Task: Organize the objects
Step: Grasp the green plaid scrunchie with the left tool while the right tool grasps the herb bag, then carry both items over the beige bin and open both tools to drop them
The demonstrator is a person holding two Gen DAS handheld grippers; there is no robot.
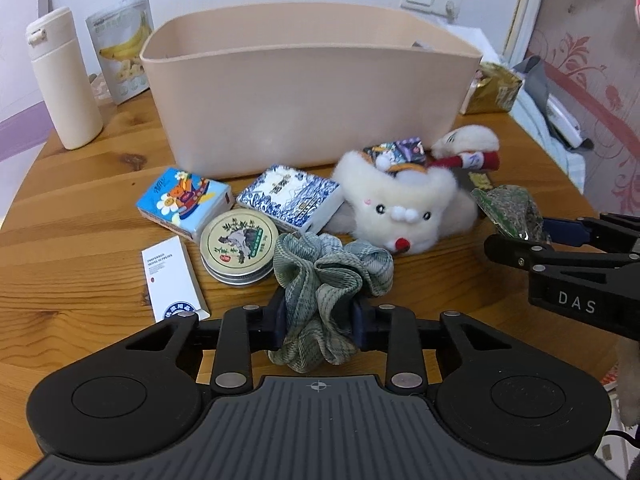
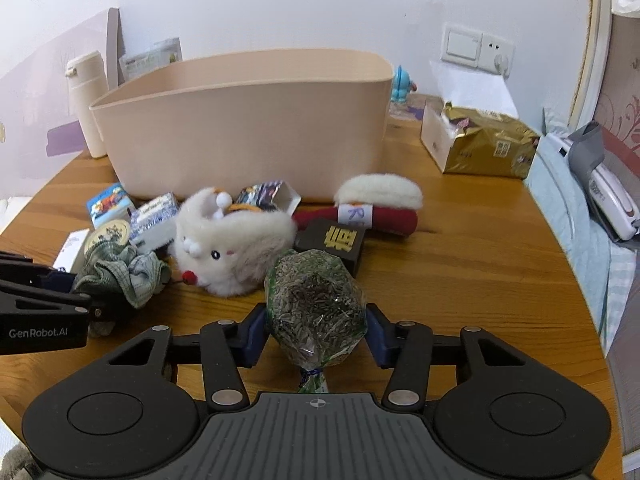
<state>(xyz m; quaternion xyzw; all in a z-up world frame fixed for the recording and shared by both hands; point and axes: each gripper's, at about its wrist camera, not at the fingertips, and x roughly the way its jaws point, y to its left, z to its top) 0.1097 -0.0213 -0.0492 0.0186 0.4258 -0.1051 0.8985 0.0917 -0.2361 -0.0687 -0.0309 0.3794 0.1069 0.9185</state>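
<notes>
— While the left gripper (image 1: pixel 319 318) sits low over the near edge of the wooden table (image 1: pixel 80 240), what is between its pads?

— A green plaid scrunchie (image 1: pixel 328 276). Both blue pads press into its gathered cloth, so the gripper is clamped on it; the loose folds spill forward beside a round tin (image 1: pixel 239 246) and a white hotel-supplies box (image 1: pixel 174 280).

— And the right gripper (image 2: pixel 316 330)?

— It is closed on a clear bag of dried herbs (image 2: pixel 316 304), the tied neck pointing back toward the camera. The bag bulges between the pads, just in front of a white plush toy (image 2: pixel 232 248) and a dark box with a gold character (image 2: pixel 334 242).

— Where is the bin?

— The beige storage bin (image 1: pixel 304 100) stands toward the far edge, behind all the clutter, well apart from both grippers. A cartoon tissue pack (image 1: pixel 184 200) and a blue-and-white box (image 1: pixel 294 198) lie close to its front wall.
</notes>
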